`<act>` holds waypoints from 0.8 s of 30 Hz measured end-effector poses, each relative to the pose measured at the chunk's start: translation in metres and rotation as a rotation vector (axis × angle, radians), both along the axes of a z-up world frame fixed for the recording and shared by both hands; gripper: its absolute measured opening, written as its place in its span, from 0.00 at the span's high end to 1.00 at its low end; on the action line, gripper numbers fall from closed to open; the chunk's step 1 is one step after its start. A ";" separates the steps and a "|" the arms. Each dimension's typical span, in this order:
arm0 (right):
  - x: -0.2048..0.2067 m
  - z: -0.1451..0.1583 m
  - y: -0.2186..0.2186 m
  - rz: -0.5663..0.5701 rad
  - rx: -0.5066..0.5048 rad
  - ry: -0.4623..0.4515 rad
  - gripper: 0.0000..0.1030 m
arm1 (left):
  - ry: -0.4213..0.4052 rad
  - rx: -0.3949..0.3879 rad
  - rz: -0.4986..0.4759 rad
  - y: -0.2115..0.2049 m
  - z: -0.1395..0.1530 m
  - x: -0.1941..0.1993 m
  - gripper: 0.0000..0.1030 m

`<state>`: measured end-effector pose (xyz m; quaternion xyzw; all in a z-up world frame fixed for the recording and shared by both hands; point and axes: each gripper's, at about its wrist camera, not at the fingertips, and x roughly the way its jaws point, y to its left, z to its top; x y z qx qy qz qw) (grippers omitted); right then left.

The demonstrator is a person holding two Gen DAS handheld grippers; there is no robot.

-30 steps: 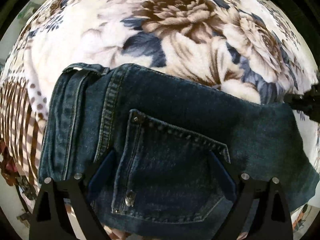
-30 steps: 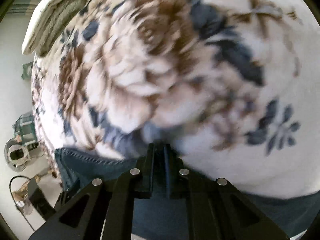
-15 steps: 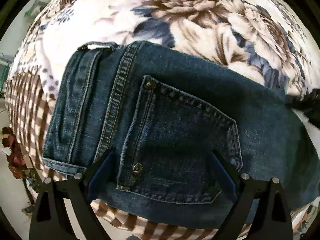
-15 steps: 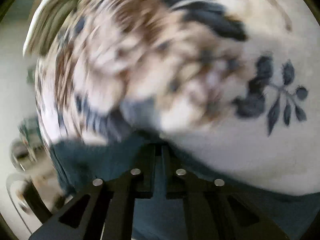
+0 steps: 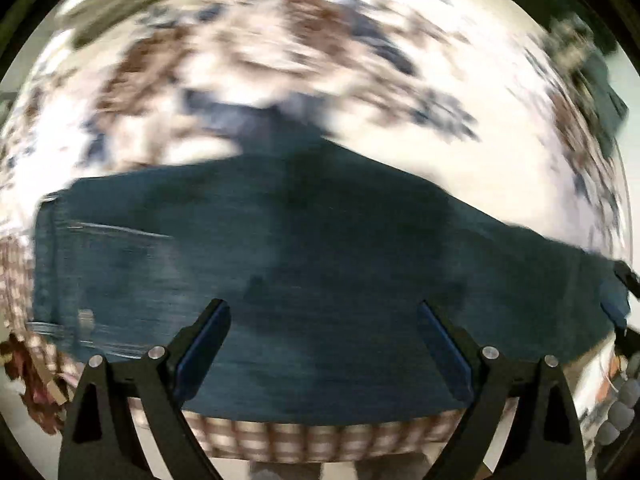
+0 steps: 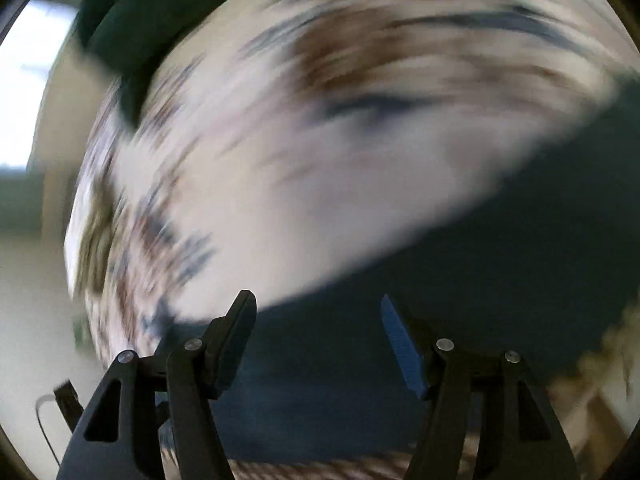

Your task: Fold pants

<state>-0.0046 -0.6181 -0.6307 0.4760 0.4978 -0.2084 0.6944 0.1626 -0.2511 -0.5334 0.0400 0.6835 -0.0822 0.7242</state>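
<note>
Dark blue jeans (image 5: 304, 248) lie folded flat on the floral bed cover (image 5: 360, 80), blurred by motion in the left wrist view. My left gripper (image 5: 322, 328) hangs above them, pointing straight down, its jaws wide apart and empty. In the right wrist view the same jeans (image 6: 500, 248) fill the lower right, also smeared. My right gripper (image 6: 316, 320) is over their edge with its jaws opening and nothing between them.
The checked edge of the bed cover (image 5: 320, 436) runs just below the jeans, with the floor beyond. A dark green cloth (image 6: 132, 20) lies at the far end of the bed. Part of the other gripper (image 5: 626, 276) shows at the right rim.
My right gripper, shut before, now stands open and has swung fast sideways along the jeans. My left gripper stayed open and slid across the jeans, so the back pocket has left centre view.
</note>
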 end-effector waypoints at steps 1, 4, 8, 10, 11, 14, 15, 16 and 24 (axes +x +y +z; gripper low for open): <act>-0.033 0.001 -0.027 -0.089 -0.006 -0.003 0.34 | 0.023 -0.021 -0.004 -0.011 -0.008 -0.002 0.08; -0.106 -0.002 -0.096 -0.273 -0.049 0.020 0.34 | 0.100 -0.031 0.015 -0.033 -0.043 -0.006 0.08; -0.155 -0.035 -0.154 -0.405 -0.028 0.002 0.34 | 0.135 0.009 0.043 -0.038 -0.075 -0.003 0.00; -0.162 -0.053 -0.171 -0.418 0.012 -0.069 0.34 | 0.140 0.030 0.061 -0.041 -0.078 -0.001 0.00; -0.163 -0.058 -0.176 -0.423 0.018 -0.098 0.34 | 0.143 0.040 0.067 -0.043 -0.079 0.005 0.00; -0.167 -0.076 -0.195 -0.465 0.026 -0.200 0.34 | 0.136 0.050 0.073 -0.050 -0.079 0.006 0.00; -0.169 -0.082 -0.200 -0.502 0.041 -0.262 0.35 | 0.135 0.053 0.078 -0.055 -0.081 0.006 0.00; -0.169 -0.086 -0.203 -0.529 0.051 -0.298 0.36 | 0.137 0.059 0.082 -0.056 -0.082 0.006 0.00; -0.136 -0.097 -0.218 -0.523 0.092 -0.368 0.92 | 0.129 0.079 0.100 -0.070 -0.090 0.010 0.00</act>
